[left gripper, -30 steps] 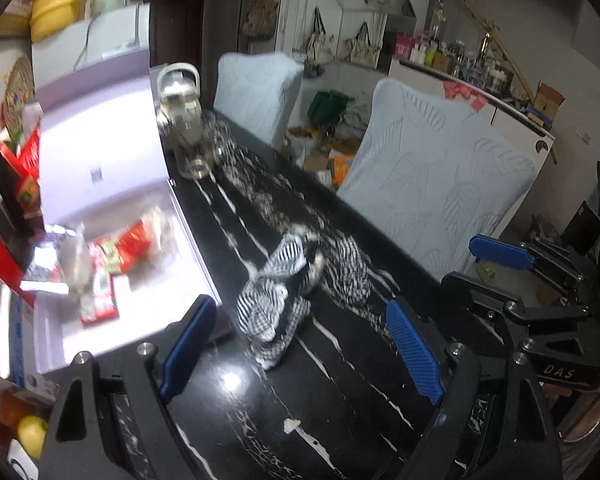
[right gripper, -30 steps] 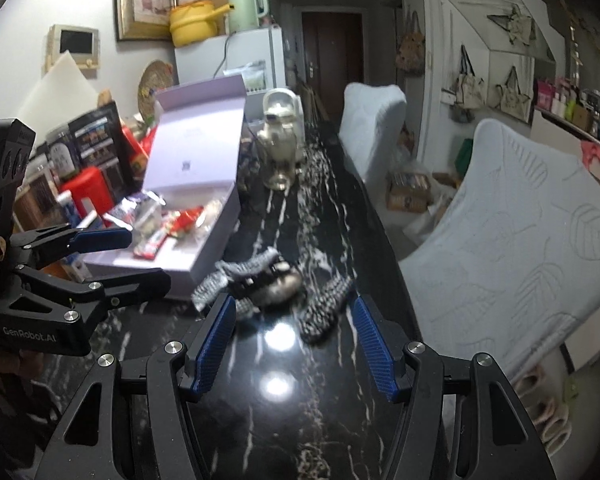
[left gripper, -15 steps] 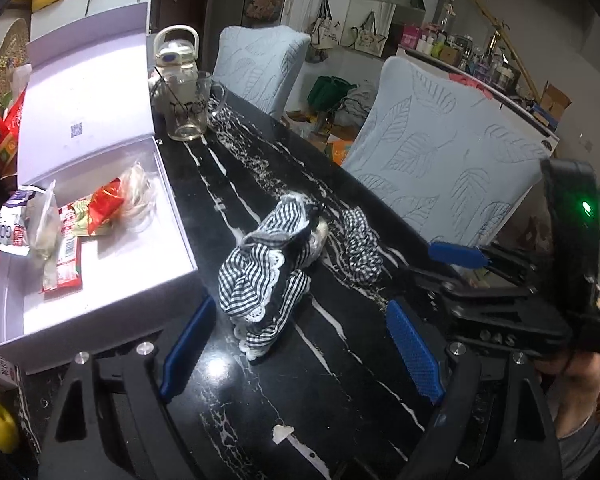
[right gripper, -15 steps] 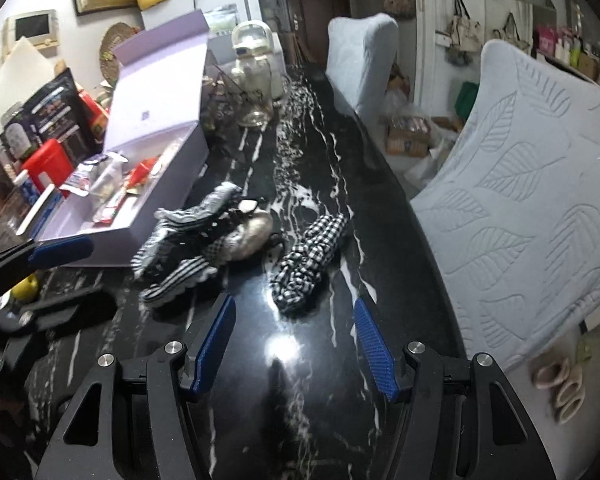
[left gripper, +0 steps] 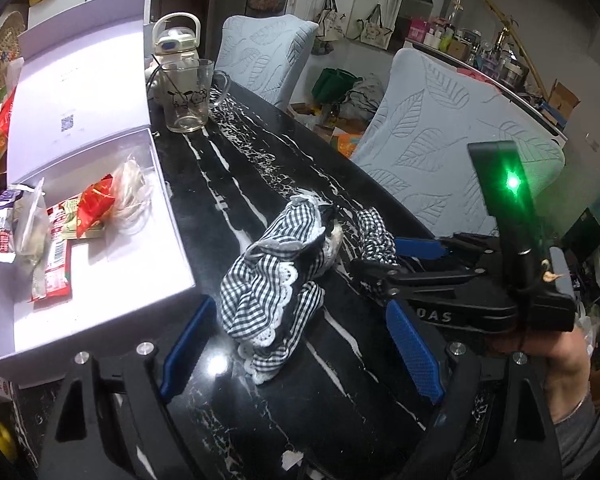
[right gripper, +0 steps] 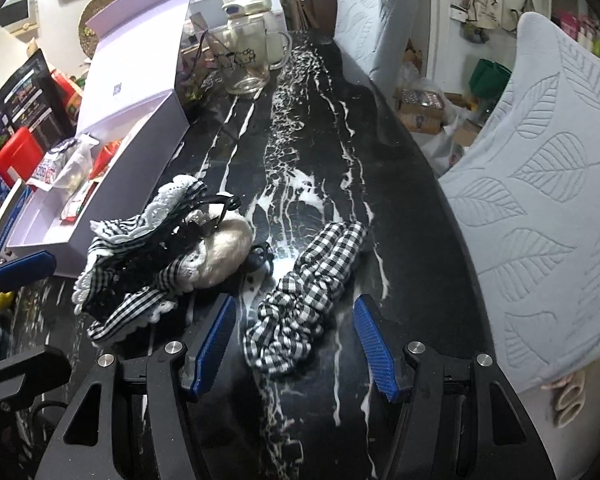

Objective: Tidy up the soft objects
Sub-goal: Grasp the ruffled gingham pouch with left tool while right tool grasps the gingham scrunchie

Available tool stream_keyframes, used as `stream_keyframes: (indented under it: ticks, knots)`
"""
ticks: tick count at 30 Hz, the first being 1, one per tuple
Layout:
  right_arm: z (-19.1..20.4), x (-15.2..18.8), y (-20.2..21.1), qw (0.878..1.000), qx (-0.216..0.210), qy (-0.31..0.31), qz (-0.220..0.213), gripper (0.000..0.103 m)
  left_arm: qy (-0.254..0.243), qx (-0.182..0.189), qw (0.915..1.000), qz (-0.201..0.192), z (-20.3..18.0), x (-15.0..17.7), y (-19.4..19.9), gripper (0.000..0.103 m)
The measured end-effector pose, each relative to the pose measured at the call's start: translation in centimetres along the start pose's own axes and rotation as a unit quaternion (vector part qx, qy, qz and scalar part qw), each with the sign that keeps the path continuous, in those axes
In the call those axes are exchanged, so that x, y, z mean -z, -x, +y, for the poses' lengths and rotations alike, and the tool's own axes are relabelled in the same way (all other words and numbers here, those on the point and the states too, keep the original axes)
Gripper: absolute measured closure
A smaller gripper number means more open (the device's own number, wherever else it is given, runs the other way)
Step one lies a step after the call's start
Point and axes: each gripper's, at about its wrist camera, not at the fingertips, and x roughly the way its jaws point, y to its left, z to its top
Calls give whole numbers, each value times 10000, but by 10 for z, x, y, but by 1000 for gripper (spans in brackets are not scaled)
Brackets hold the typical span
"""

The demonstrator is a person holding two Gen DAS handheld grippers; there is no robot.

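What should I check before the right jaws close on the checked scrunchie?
1. Right gripper jaws open, nothing between the pads: ok.
2. Checked scrunchie lined up between them: ok, its near end lies in the gap.
3. Scrunchie clear of the gingham pile: ok, bare table between them.
4. Left gripper out of the way: ok, open, over the gingham pile.
5. Pads low enough to pinch the fabric: cannot tell.
6. Room in the white box: ok, its near part is bare.

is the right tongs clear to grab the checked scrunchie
Probably yes: the right tongs stand open with the scrunchie lying just ahead between the tips, nothing on top; the frilly pile sits off to the left.
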Motion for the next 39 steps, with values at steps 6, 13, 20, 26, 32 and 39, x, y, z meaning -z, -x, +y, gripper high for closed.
stream_keyframes:
  ticks: [6, 13, 20, 26, 32, 39]
  knots:
    - [-3, 0, -2, 9999, 117, 100, -47, 72, -68, -13, 10000, -5, -3, -4, -9, 15]
    - [-10, 12, 9, 9999, 47, 113, -66, 77, -250, -65, 9996, -121, -10, -17, -20, 15]
    - [-20, 33, 30, 9999, -61, -122, -101, 77, -521, -155, 9984, -143, -19, -26, -40, 15]
    - [-27, 45, 44, 9996, 12, -235, -154, 77, -789, -312, 9964, 8, -29, -30, -58, 16]
    - [-33, 53, 51, 9992, -3, -344, -192, 77, -836, -558, 9944, 322, -29, -23, -74, 20]
    - [-36, 65, 59, 9989, -42, -416, -220, 77, -926, -766, 9923, 307, -36, -11, -68, 52]
